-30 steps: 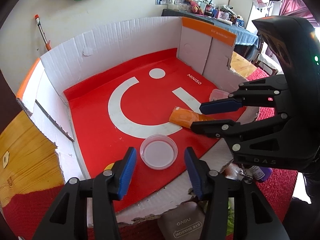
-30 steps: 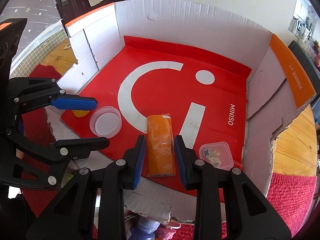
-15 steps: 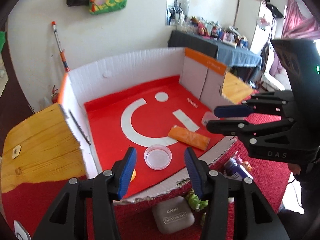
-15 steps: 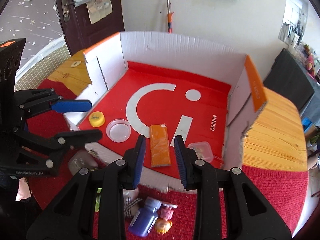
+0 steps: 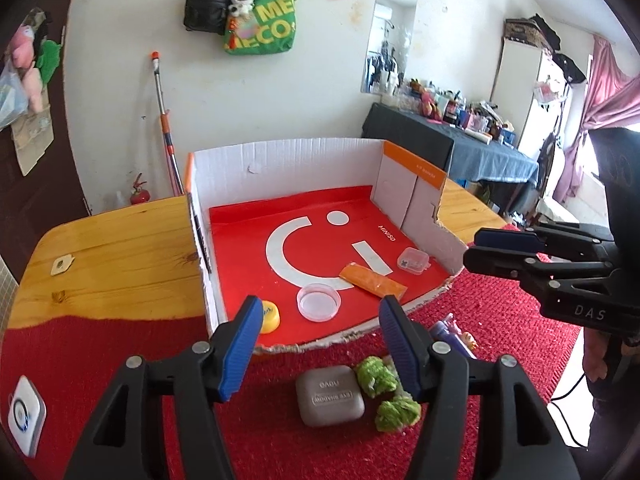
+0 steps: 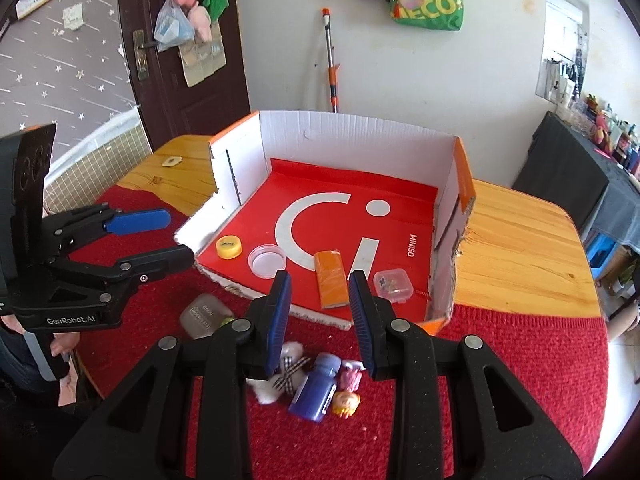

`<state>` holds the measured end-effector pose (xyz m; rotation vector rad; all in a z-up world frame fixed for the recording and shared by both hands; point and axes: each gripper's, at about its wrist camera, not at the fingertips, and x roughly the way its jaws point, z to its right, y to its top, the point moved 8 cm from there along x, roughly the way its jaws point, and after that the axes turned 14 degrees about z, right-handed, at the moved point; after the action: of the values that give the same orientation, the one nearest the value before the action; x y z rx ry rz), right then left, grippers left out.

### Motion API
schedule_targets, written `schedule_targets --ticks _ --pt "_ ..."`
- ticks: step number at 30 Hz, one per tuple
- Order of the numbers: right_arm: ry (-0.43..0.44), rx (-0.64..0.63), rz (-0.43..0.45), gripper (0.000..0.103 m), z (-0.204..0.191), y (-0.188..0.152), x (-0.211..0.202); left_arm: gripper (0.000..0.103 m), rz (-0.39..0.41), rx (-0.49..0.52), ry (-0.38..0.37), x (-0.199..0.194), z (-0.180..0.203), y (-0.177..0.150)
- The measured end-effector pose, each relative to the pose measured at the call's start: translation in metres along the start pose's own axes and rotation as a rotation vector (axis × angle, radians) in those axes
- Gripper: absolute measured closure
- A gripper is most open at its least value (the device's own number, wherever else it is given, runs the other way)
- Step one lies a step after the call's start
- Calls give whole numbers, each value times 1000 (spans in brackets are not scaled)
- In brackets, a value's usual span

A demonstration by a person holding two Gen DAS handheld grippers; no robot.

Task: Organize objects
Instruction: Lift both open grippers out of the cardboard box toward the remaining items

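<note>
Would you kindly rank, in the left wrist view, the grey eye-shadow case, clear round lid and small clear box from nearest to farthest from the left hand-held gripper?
1. Grey eye-shadow case: on the red mat, just below the left hand-held gripper.
2. Clear round lid: inside the cardboard box, near its torn front edge.
3. Small clear box: deeper in, by the right wall.

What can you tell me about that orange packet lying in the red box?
The orange packet is a flat, oblong pouch wrapped in shiny, slightly wrinkled film. It lies flat on the red floor of the open cardboard box, near the torn front edge, partly over the white logo stroke. The round clear lid sits to one side and the small clear plastic case to the other; neither touches it. No gripper holds it.
</note>
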<state>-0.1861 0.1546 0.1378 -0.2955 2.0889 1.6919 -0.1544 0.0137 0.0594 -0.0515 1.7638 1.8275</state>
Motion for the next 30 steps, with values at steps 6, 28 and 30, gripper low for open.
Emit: schedule_targets --ticks 6,28,30 --pt "-34 5 57 37 -2 -7 -23 39 14 -27 24 -16 4 -15" --pt "-170 159 -16 32 36 -82 -23 16 -92 -80 119 -5 -4 -82" --pt "-178 172 -29 32 41 -87 -19 16 -106 -77 123 -1 -5 -86"
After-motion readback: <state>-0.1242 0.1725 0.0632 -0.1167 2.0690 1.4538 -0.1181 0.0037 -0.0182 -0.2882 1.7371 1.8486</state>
